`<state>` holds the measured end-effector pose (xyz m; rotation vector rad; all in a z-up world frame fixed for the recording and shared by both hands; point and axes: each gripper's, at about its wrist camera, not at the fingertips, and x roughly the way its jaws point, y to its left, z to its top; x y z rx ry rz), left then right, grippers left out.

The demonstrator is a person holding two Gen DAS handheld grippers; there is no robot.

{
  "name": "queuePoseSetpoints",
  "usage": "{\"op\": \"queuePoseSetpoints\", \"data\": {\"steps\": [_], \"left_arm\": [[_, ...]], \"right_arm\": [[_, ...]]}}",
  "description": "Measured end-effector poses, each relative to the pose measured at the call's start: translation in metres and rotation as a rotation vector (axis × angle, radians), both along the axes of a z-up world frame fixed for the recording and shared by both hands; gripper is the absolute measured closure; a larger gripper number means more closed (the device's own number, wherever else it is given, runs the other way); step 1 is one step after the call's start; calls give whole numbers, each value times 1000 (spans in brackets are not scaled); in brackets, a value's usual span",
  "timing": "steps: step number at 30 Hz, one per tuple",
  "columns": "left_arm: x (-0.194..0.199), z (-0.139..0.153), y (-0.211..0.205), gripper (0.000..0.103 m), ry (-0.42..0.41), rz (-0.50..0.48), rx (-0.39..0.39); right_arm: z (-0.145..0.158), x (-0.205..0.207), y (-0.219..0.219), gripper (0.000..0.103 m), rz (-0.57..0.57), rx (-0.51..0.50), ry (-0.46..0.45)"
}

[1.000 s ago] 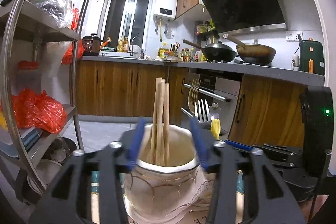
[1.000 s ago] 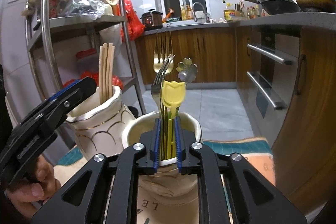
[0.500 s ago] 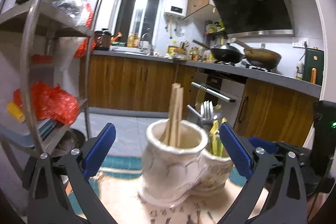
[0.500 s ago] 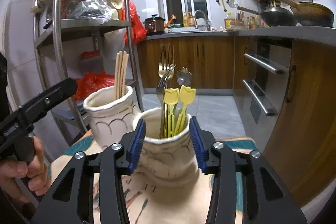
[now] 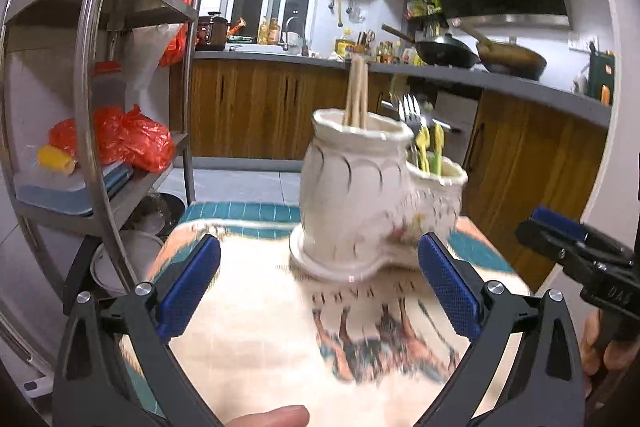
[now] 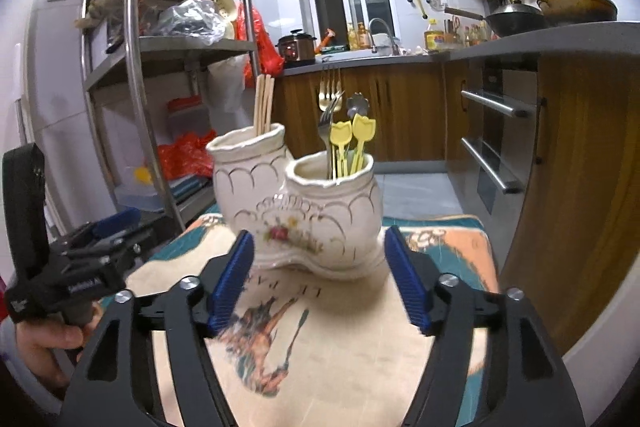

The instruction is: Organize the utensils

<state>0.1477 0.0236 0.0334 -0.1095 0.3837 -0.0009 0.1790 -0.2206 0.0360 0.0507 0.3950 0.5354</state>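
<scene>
Home kitchen: wood cabinets, steel shelving rack [image 6: 168,75] on the left, woks on the counter. Work surface is a table under a printed tablecloth [image 6: 340,331].

Twin-pot ceramic utensil holder [image 6: 304,211] stands upright on the cloth. Taller pot holds wooden chopsticks [image 6: 264,103]; the lower pot holds forks [image 6: 330,111] and yellow tulip-topped picks [image 6: 352,135] (plus a flower-topped piece, type unclear).

Left gripper [image 5: 320,291]: jaws spread wide, nothing between them, short of the holder. Right gripper [image 6: 322,283]: jaws opening, nothing between the pads, also clear of the holder.

Read: utensils look sorted by type, no loose pieces visible on the cloth, both tools empty. Likely release/retreat step, task at or near done. Next move, if any: scan the table edges for strays; otherwise park both grippers without bumping the holder.
</scene>
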Motion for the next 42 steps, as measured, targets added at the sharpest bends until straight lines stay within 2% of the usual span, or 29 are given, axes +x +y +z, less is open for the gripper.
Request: {"op": "queuePoseSetpoints", "data": {"steps": [9,15,42], "left_arm": [[-26,-6,-8,6,-15,30,36],[-29,-1,-11,6,-43,36,48],[-33,1,-11,5,-65,29,64]], "right_arm": [[-5,-18,-6,15,-13,-3,-22],[-2,-24,-5,12,-5,1,-47],[-1,-32,-1,10,-2,-19,-93]]}}
